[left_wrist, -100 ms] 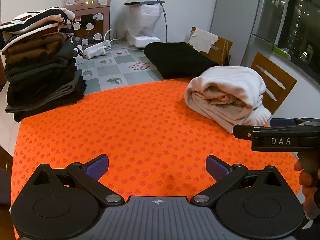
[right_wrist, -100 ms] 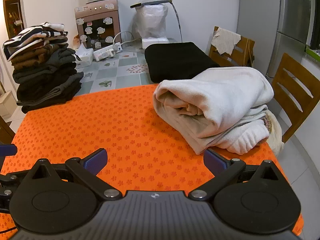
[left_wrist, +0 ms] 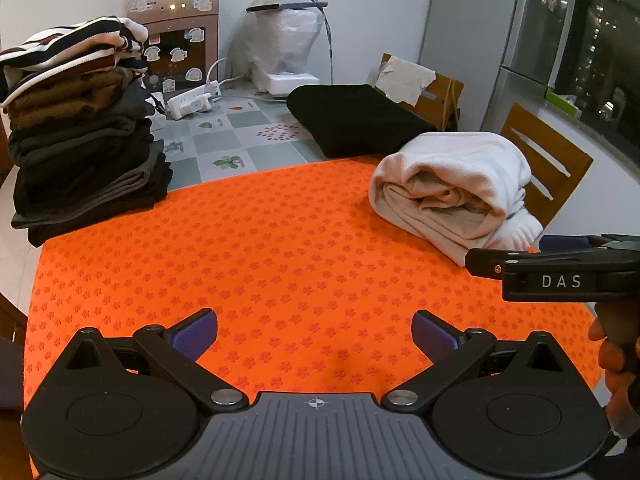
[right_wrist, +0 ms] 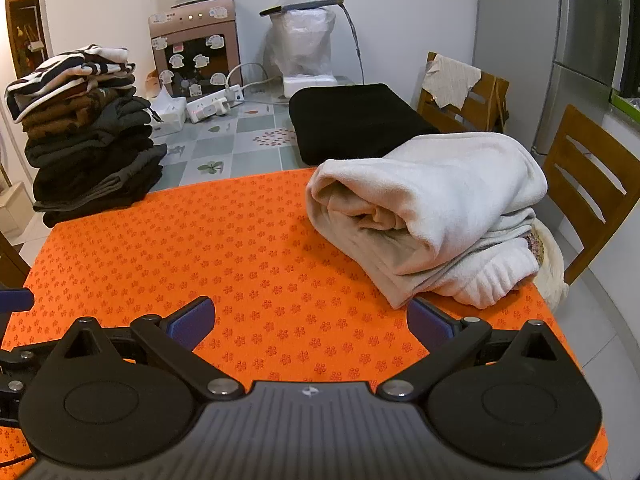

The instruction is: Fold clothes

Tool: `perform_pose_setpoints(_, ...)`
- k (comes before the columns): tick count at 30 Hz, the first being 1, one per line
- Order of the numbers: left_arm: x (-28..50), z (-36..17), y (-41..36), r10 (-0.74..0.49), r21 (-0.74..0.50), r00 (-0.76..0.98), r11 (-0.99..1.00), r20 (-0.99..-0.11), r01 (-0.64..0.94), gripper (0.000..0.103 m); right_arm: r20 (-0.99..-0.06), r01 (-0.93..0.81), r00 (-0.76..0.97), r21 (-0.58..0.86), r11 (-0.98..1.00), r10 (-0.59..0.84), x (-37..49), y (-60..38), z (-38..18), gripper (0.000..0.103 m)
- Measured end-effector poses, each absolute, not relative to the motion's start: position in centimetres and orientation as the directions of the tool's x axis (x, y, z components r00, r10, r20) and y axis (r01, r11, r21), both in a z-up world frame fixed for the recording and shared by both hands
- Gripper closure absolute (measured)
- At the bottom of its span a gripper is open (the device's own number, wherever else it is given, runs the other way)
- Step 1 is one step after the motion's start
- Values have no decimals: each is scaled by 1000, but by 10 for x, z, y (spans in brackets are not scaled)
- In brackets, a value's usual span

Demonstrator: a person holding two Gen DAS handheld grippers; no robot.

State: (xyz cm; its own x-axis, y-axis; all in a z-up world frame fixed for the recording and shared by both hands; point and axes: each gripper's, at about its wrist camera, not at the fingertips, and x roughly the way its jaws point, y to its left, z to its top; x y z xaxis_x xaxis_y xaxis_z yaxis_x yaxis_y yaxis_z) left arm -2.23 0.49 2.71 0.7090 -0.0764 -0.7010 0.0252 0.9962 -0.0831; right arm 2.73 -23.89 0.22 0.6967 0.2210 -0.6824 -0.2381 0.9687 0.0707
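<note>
Both the left gripper [left_wrist: 315, 336] and right gripper [right_wrist: 312, 326] are held tilted down over the orange mat's [left_wrist: 260, 248] near edge, jaws spread wide and empty, while the cream garment [right_wrist: 432, 216] is seen bundled at its far right corner.

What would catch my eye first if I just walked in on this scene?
Probably the bright orange mat covering the near table. On its right side lies a bundled cream garment; at the far left stands a tall stack of folded clothes. Both tools, left tool and right tool, hang wide open over the mat, holding nothing.
</note>
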Motion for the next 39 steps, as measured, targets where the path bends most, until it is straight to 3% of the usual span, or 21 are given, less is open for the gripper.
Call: perform_pose_setpoints(39, -14, 14, 19, -94, -100, 680, 995, -728, 31, 0, -698, -246, 679, 78, 966, 229, 32, -235, -4, 0)
